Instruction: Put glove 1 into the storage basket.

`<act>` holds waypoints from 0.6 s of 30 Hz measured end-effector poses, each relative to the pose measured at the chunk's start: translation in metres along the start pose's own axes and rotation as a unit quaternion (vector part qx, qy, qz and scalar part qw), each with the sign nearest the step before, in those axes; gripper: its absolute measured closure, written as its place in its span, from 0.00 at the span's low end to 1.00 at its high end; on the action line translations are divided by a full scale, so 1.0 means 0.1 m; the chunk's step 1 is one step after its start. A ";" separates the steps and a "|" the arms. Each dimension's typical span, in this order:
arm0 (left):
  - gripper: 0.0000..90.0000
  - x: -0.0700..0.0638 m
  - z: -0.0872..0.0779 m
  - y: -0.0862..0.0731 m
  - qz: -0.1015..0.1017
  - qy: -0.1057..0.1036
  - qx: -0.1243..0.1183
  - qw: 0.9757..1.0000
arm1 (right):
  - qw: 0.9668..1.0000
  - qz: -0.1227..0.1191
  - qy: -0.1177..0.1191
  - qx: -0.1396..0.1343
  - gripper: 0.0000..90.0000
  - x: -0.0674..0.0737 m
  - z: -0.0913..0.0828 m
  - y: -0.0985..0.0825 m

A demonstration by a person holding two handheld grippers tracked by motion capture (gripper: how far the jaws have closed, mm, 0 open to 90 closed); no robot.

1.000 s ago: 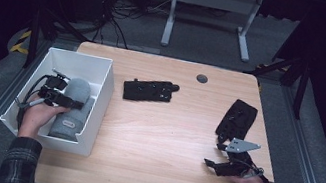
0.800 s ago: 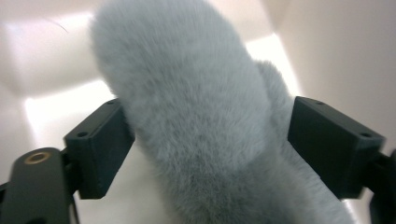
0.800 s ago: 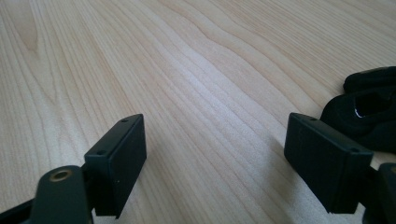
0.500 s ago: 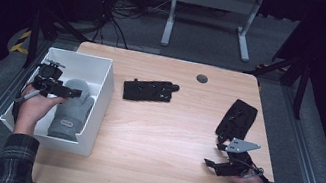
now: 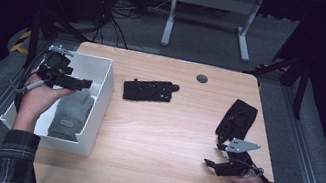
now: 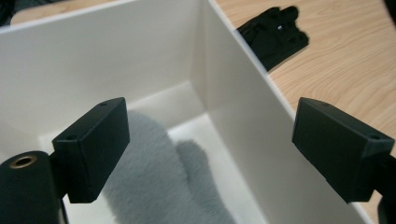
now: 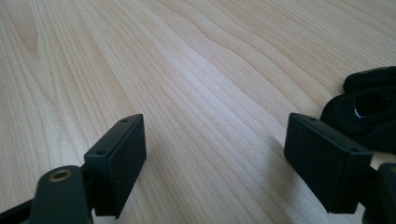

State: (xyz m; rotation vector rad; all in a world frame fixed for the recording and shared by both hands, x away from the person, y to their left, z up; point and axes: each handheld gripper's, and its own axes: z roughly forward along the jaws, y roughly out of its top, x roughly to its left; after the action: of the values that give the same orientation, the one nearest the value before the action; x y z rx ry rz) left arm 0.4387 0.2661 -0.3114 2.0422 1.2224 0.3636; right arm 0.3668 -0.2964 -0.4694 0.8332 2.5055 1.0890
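- the left hand-held gripper [image 5: 82,84] hangs above the white bin [image 5: 103,92] at the left edge of the table [image 5: 168,138], raised over the bin's far half, pointing right.
- its jaws have just been opening and now stand spread wide with nothing between them; in the left gripper view the two black pads [image 6: 93,144] frame the bin's inside.
- the grey mitten [image 5: 71,113] lies flat on the floor of the bin, in its near half, below the left hand-held gripper and apart from it, with its thumb toward the bin's right wall.
- in the left gripper view the mitten's fuzzy fabric [image 6: 159,182] sits between and beneath the pads, not touched by either.
- the right hand-held gripper [image 5: 209,163] rests low at the near right of the table, pointing left, jaws spread and empty; its view shows bare wood grain between the pads [image 7: 116,163].
- a black glove [image 5: 237,119] lies on the table just beyond the right hand-held gripper, near the right edge; its edge shows at the right of the right gripper view [image 7: 369,112].
- another black glove [image 5: 149,89] lies at the far middle of the table, just right of the bin.
- a small dark round disc [image 5: 202,78] sits in the tabletop near the far edge.
- no brand, label or writing can be read on the gloves, mitten, bin or grippers.
- both sleeves are dark plaid [image 5: 12,156].
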 end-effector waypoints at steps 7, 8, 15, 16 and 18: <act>0.13 -0.26 -0.02 0.15 0.030 -0.022 -0.013 0.999 | 1.000 -0.001 -0.001 0.001 0.23 0.00 0.00 0.00; 0.13 -0.31 -0.02 0.17 0.037 -0.027 -0.014 0.999 | 1.000 -0.001 -0.001 0.001 0.23 0.00 0.00 0.00; 0.13 -0.67 0.08 0.27 0.067 -0.059 -0.021 0.996 | 1.000 0.003 -0.004 0.004 0.20 0.00 0.00 0.00; 0.13 -0.67 0.08 0.27 0.067 -0.059 -0.021 0.996 | 1.000 0.003 -0.005 0.005 0.19 0.00 0.00 0.00; 0.13 -0.77 0.12 0.30 0.077 -0.070 -0.021 0.994 | 1.000 0.003 -0.005 0.005 0.19 0.00 0.01 0.00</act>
State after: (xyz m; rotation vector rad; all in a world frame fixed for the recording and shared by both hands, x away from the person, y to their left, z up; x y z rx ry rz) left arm 0.4251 0.1862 -0.2900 2.0934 0.9697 0.3094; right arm 0.3673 -0.2961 -0.4696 0.8478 2.5030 1.0730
